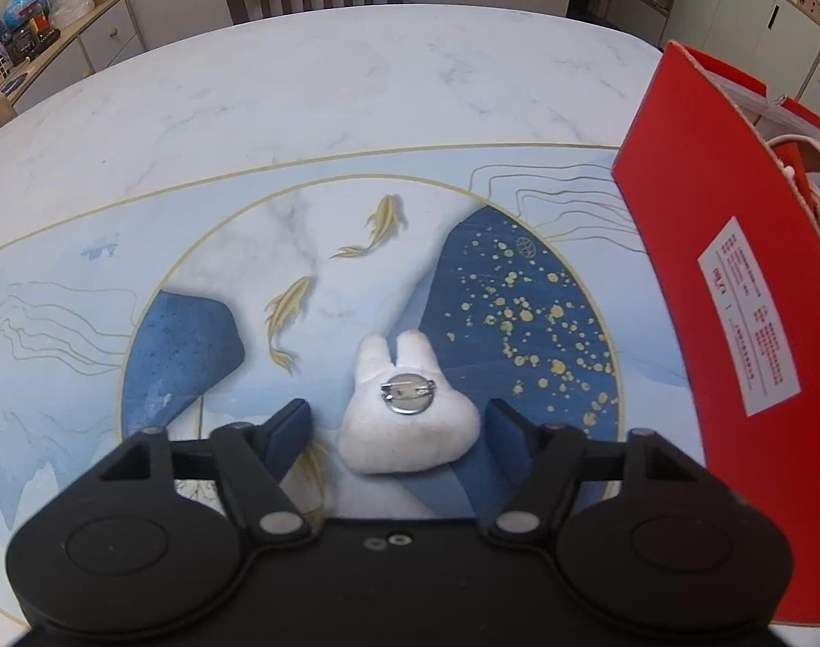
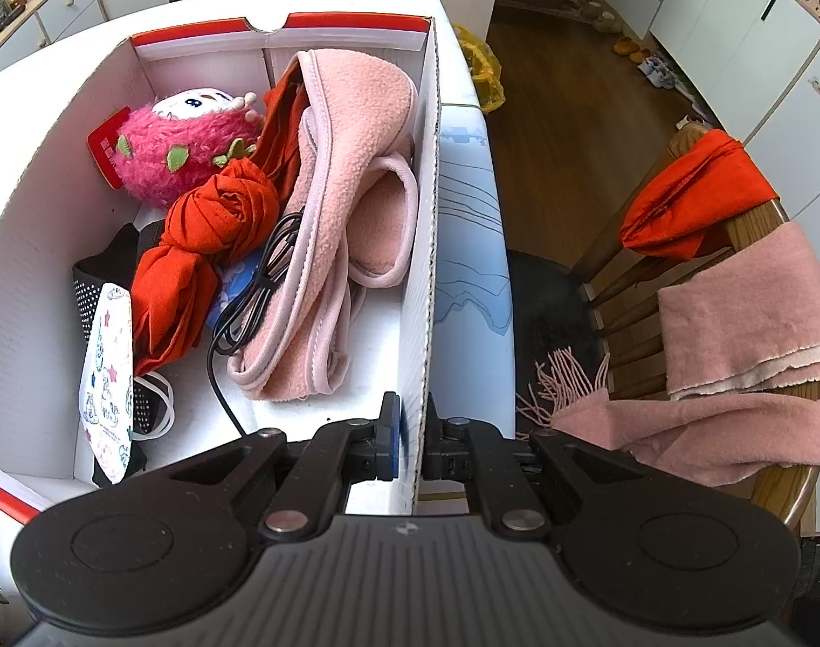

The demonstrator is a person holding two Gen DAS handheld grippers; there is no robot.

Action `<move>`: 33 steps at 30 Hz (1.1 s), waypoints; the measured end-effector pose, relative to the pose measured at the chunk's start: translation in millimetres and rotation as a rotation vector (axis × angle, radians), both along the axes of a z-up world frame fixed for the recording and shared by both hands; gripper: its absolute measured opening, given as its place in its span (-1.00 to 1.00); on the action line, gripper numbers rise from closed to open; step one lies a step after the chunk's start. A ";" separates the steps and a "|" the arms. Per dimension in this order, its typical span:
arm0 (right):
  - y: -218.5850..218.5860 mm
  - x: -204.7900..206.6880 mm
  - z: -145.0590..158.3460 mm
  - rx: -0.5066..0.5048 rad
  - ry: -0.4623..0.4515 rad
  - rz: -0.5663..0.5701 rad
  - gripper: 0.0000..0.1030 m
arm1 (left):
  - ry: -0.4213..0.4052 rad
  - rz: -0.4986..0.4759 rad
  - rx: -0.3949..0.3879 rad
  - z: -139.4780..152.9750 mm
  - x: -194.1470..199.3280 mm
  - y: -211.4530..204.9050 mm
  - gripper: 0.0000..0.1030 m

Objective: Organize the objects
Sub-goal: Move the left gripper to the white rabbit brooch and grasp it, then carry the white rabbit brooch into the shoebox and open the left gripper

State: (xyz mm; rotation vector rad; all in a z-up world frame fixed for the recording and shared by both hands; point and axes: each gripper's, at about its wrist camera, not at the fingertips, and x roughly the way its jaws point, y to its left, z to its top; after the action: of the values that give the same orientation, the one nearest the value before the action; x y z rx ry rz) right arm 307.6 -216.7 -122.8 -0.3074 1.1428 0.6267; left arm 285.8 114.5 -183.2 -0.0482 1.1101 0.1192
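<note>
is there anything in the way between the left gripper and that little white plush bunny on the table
Nothing visible. The white plush bunny lies pin-side up between the left gripper's open jaws, with bare table around it.

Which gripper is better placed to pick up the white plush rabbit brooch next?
Left. The left gripper brackets the white plush rabbit brooch, pads clear. The right gripper is clamped on the red cardboard box.

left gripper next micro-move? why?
Probably close the left gripper on the white plush brooch: it lies pin-side up on the table between the open fingers, untouched. The right gripper already clamps the box wall.
</note>
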 end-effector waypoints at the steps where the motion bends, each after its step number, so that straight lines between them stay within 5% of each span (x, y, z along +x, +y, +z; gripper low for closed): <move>1: 0.4 -0.2 -0.1 0.000 0.000 0.001 -0.89 | -0.003 -0.003 0.002 1.0 0.3 -0.9 0.14; 3: 0.6 -0.1 0.1 0.000 0.000 0.003 -0.89 | -0.001 -0.008 0.004 2.6 1.3 -2.4 0.01; 14: 1.2 -0.3 1.4 0.007 0.001 0.011 -0.90 | 0.010 -0.002 0.011 11.9 -3.9 -6.0 -0.04; 33: 0.1 -1.2 2.1 0.022 0.000 0.024 -0.89 | -0.062 -0.064 -0.054 83.1 -29.1 -21.5 -0.04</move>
State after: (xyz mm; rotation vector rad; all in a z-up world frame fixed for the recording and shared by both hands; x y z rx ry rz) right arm 306.4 -216.6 -120.8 -0.3032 1.1327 0.6603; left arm 256.7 92.9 -100.1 -0.0636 1.0514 0.0303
